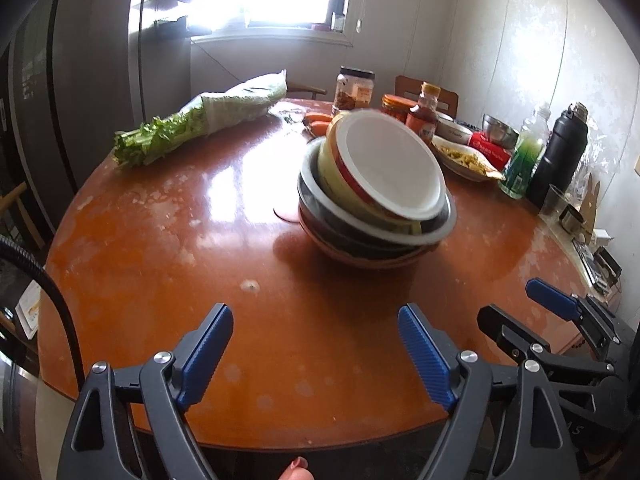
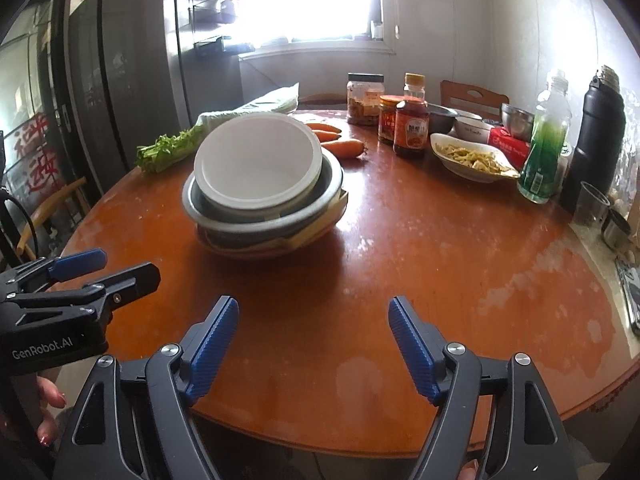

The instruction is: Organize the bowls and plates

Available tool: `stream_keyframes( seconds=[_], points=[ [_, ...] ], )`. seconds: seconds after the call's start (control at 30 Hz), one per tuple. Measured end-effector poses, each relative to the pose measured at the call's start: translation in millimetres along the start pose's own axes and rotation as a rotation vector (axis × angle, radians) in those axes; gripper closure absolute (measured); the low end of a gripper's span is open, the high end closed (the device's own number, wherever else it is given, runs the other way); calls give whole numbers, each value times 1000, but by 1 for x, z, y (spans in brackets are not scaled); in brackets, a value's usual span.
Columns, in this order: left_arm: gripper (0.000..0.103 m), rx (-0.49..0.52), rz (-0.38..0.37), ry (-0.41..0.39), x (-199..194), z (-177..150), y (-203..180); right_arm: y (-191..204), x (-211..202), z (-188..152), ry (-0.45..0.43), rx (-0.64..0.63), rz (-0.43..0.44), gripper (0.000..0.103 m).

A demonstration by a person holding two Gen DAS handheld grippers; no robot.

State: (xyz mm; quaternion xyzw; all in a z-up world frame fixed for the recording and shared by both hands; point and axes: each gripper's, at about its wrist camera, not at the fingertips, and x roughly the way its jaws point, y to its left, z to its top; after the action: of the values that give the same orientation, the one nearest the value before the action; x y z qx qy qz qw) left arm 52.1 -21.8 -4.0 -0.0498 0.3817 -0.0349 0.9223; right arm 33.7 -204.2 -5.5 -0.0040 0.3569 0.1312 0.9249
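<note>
A stack of nested bowls (image 1: 376, 196) (image 2: 264, 184) stands mid-table on the round orange-brown table (image 1: 200, 240) (image 2: 440, 248). Its top bowl (image 1: 388, 164) (image 2: 260, 160) is white inside with a red and yellow outside, and it sits tilted in a grey-rimmed bowl. My left gripper (image 1: 316, 320) is open over the table's near edge, well short of the stack, with nothing between its fingers. My right gripper (image 2: 312, 312) is open too, beside the left one and equally far from the stack. Each gripper shows at the edge of the other's view.
Bagged celery (image 1: 192, 128) (image 2: 192, 140) lies at the far left, carrots (image 2: 340, 144) behind the stack. Jars and a sauce bottle (image 2: 412, 120), a dish of food (image 2: 472, 156), a green bottle (image 2: 544, 148), a black flask (image 2: 596, 132) and cups line the right side.
</note>
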Motion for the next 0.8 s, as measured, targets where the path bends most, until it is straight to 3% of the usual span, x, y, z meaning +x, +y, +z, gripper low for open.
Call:
stream_keyframes(
  seconds=[0.17,0.8],
  points=[
    [18,-14,-2,35,8,-10,0,-1,-3,-7,2,8,0,24],
    [18,-23,11,38,12,-13,4,2,-8,-11,2,-5,-3,24]
  ],
)
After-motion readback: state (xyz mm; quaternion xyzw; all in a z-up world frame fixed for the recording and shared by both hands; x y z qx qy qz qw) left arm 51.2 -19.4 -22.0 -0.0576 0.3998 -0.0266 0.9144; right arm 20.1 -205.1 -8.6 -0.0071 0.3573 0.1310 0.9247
